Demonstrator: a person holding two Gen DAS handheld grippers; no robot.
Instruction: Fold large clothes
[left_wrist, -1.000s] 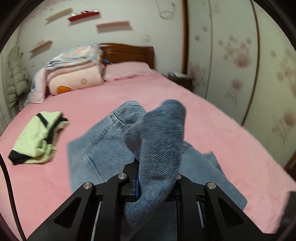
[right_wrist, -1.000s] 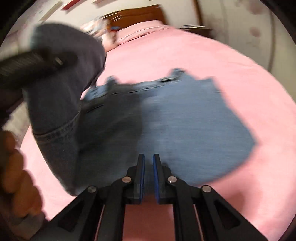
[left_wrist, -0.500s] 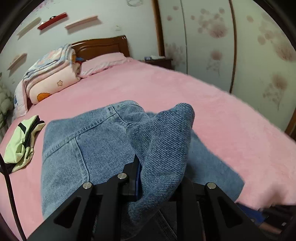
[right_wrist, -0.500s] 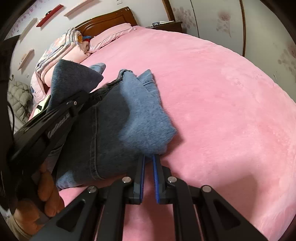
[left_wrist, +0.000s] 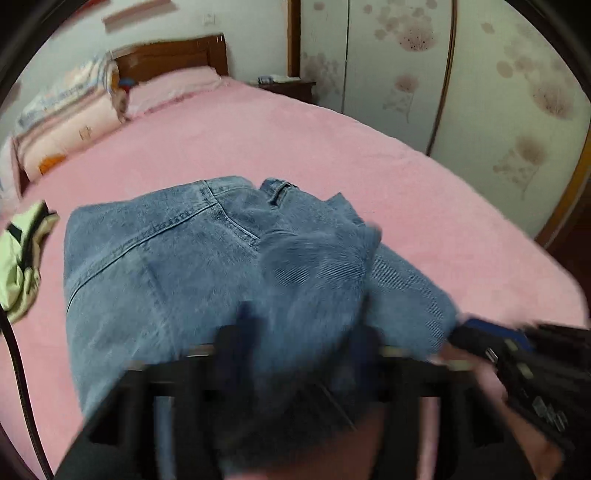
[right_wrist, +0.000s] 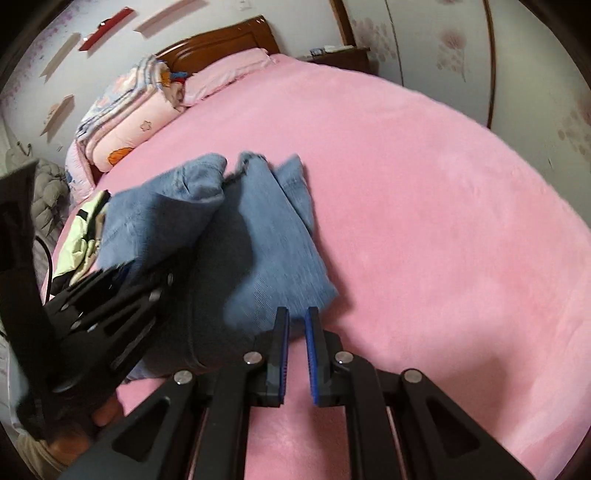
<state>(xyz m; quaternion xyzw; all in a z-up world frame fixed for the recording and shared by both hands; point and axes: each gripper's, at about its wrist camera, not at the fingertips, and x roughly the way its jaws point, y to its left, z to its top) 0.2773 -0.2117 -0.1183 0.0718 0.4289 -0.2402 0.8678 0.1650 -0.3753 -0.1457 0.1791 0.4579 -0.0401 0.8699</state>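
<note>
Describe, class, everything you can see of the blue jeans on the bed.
The blue jeans are faded denim with paler stitched seams and a belt loop, folded into a thick, rumpled bundle. They lie on the pink bedspread, beside a pale green garment. The left hand-held gripper, whose jaws have just been opening, straddles their near fold; the shut right hand-held gripper hovers at their corner.

This is a bedroom in a home. A wide bed (right_wrist: 424, 206) with a pink plush cover fills most of the room, with a dark wooden headboard (right_wrist: 221, 38) at its far end. A pink pillow (right_wrist: 229, 70) and a stack of folded quilts (right_wrist: 125, 118) lie by it. A wooden nightstand (left_wrist: 288, 86) stands at the far right, beside flower-patterned wardrobe doors (left_wrist: 399, 74), and small shelves (right_wrist: 99, 38) hang on the far wall.
</note>
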